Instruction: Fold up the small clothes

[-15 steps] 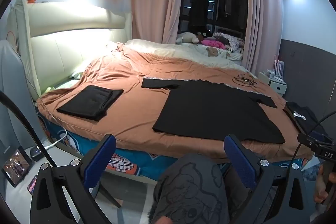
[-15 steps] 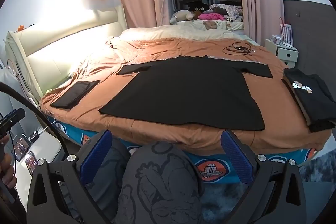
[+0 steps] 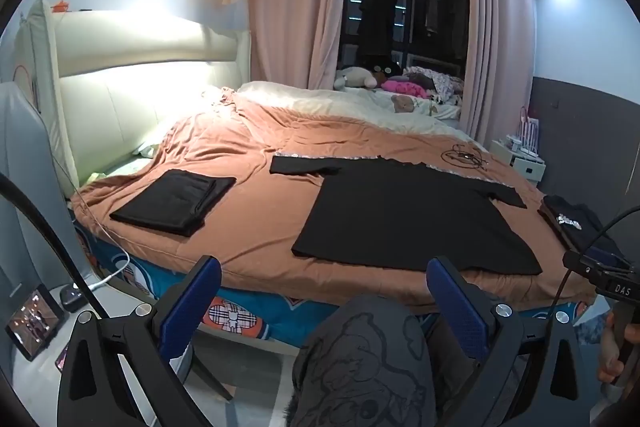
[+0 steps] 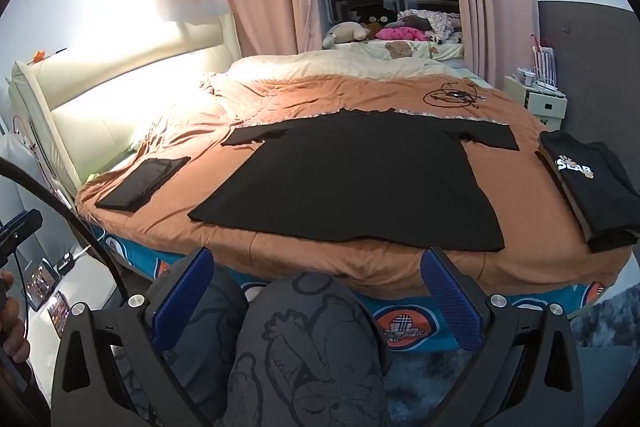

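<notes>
A black T-shirt [image 3: 404, 211] [image 4: 360, 175] lies spread flat on the brown bedcover [image 3: 256, 227] [image 4: 304, 255], sleeves out, hem toward me. A folded black garment [image 3: 176, 199] [image 4: 144, 181] rests on the bed's left side. On the right edge lies a stack of folded dark clothes with a white logo [image 3: 572, 223] [image 4: 588, 187]. My left gripper [image 3: 324, 295] and right gripper [image 4: 316, 287] both stand open and empty, held short of the bed's near edge above a person's knees in grey patterned trousers [image 3: 368, 359] [image 4: 312, 347].
A tangle of black cable [image 3: 464, 157] [image 4: 452, 95] lies on the far bedcover. Soft toys [image 4: 352, 31] and pink clothes sit by the window. A white nightstand [image 4: 536, 99] stands far right. A small screen [image 3: 34, 319] and charging cable lie on a low surface at left.
</notes>
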A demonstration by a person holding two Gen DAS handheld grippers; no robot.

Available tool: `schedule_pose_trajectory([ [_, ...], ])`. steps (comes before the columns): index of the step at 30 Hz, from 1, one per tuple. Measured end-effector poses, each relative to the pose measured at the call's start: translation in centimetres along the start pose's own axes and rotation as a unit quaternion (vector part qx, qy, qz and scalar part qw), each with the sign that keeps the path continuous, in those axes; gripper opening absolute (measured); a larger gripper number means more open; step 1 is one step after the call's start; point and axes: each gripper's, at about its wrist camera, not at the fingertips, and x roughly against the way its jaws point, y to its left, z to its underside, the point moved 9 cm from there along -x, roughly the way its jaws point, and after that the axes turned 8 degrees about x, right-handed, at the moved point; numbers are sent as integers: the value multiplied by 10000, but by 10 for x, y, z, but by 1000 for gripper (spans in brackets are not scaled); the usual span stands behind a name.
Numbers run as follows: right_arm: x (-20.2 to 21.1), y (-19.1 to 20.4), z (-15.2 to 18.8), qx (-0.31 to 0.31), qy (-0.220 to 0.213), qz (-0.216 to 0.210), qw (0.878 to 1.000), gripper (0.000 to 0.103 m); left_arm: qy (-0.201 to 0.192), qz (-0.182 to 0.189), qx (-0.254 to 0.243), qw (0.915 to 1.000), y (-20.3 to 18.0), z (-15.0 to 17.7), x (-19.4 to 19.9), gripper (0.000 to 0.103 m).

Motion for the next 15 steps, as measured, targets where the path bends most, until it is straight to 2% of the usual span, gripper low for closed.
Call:
schedule_pose_trajectory([
  [15, -1, 1, 1, -22, -4, 5, 10000, 103, -84, 73, -101, 9999, -12, -2, 8, 103],
])
